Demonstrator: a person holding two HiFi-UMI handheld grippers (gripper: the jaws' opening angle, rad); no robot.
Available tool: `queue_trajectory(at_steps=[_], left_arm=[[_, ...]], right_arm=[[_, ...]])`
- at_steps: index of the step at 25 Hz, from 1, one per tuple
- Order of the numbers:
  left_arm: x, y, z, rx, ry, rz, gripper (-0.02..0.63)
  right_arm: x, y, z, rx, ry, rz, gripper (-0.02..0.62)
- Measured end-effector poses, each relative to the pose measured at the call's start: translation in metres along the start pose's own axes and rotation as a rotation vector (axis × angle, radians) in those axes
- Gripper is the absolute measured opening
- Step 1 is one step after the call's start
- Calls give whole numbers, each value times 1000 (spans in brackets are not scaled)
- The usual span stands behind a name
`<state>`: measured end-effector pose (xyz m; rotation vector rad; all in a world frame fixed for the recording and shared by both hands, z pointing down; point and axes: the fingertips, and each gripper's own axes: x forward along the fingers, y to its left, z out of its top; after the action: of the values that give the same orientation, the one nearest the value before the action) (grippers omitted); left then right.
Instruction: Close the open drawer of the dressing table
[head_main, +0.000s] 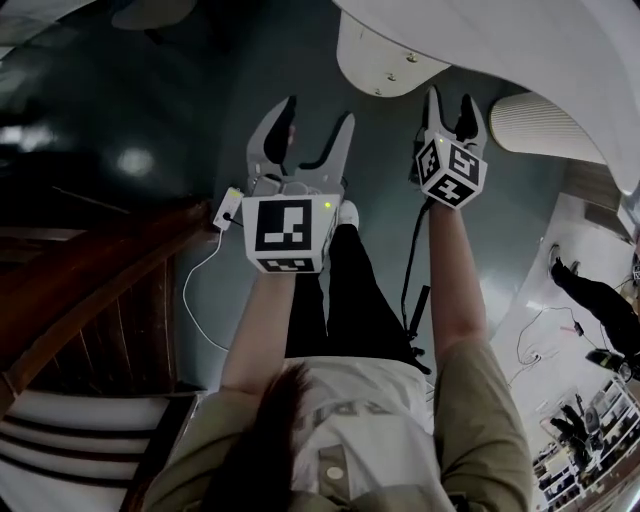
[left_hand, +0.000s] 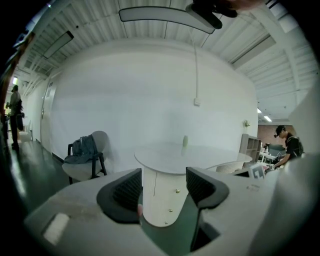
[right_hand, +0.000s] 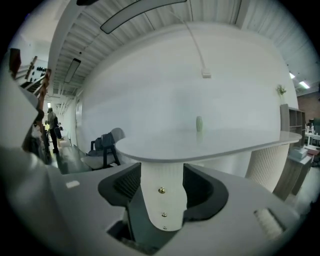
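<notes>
The white dressing table (head_main: 520, 40) stands ahead of me, its oval top resting on a ribbed drawer column (head_main: 385, 60) with small brass knobs (right_hand: 161, 190). In both gripper views the drawer fronts (left_hand: 162, 200) look flush with the column. My left gripper (head_main: 318, 110) is held out in front of me, short of the column, and its jaws stand open with nothing between them (left_hand: 164, 192). My right gripper (head_main: 450, 98) is raised beside it, closer to the table. It is open too, and only the knobbed column shows through the gap between its jaws (right_hand: 160, 187).
A small pale vase (right_hand: 199, 123) stands on the tabletop. A chair with clothing draped over it (left_hand: 85, 155) is to the left of the table. A dark wooden piece (head_main: 90, 290) is close at my left, a ribbed white stool (head_main: 540, 125) at the right. A person (left_hand: 286, 147) works far right.
</notes>
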<state>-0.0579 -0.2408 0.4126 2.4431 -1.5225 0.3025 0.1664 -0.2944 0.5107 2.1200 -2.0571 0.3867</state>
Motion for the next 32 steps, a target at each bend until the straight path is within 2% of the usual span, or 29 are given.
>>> queue_trajectory(at_steps=[7,11,16,24,32], left_arm=[[-30,-3,63,-11,-52,-4,291],[-46,-11,105,17,-92,-25,291],[-53,-13,141,51,-126,-38,291],[-75,-7,178,54,-173,-34,290],[-86,-16,213,103,-222,-61,290]], right_arm=[[-73,7,83,6,-59,20,254],[-112,12,143,-18,-139,33,267],[-138,10,191,-6,-179,23,276],[-190,13,239,-38,-227,32,276],[-225,20,277,-42,-254,40,276]])
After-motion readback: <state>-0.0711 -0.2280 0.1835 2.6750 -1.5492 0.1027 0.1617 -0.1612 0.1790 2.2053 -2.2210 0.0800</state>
